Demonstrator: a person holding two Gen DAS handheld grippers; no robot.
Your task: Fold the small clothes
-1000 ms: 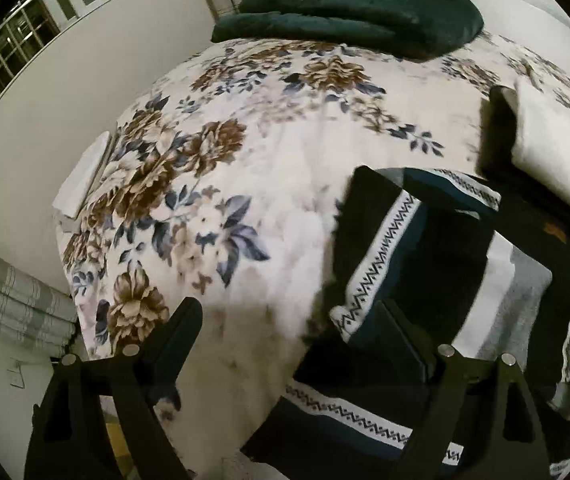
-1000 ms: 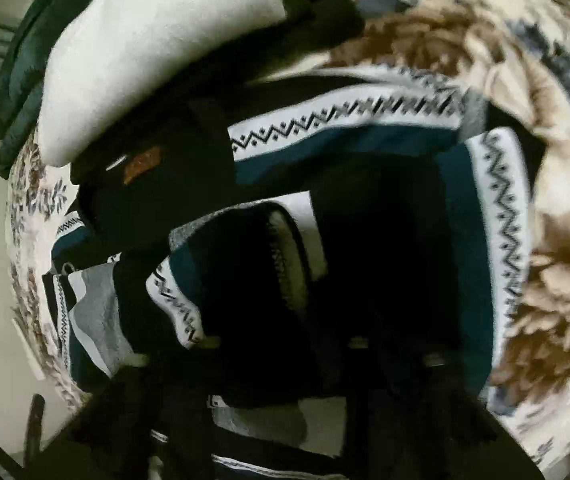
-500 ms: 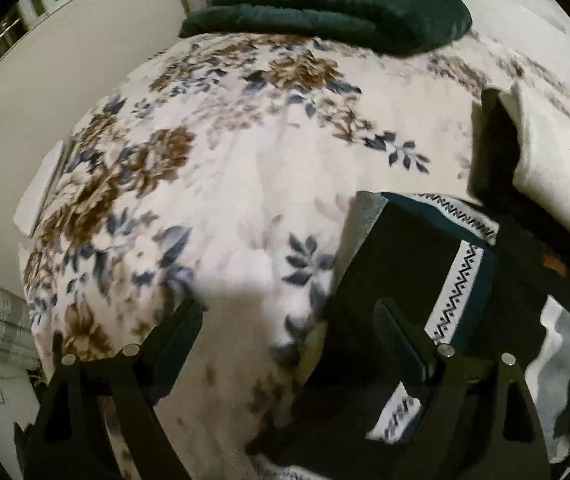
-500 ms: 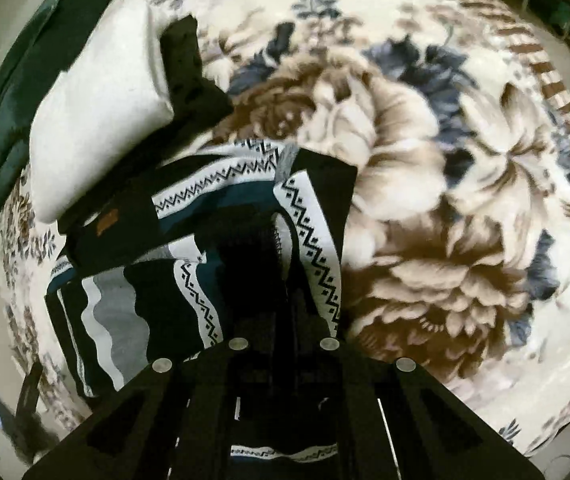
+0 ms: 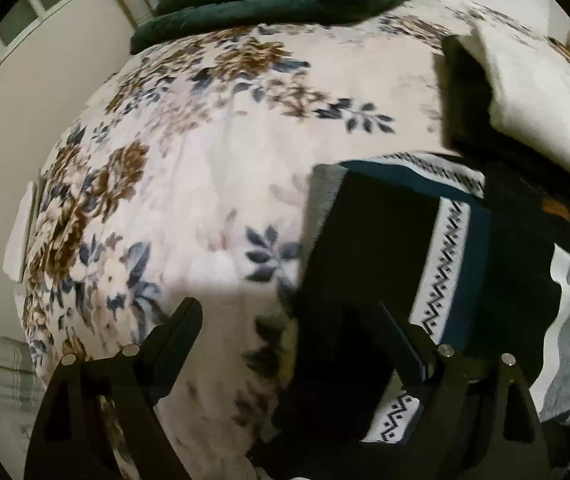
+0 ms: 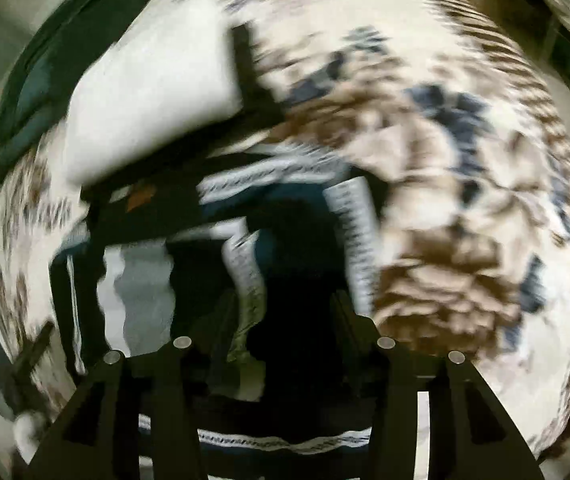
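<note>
Left wrist: left claw [image 5: 289, 312] wide, empty, straddling sweater [image 5: 385, 248] edge; right claw [image 6: 281, 304] spread, empty.

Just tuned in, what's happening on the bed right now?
Someone with two handheld grippers is folding a dark patterned garment on a floral blanket. The left gripper is open at the garment's edge, holding nothing. The right gripper looks open over the fabric, though that view is blurred. A folded white item lies beside it.

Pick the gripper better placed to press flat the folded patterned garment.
Probably left: the left gripper is open, one finger over the dark zigzag-striped knit garment. The right gripper view is motion-blurred, though open too.
</note>
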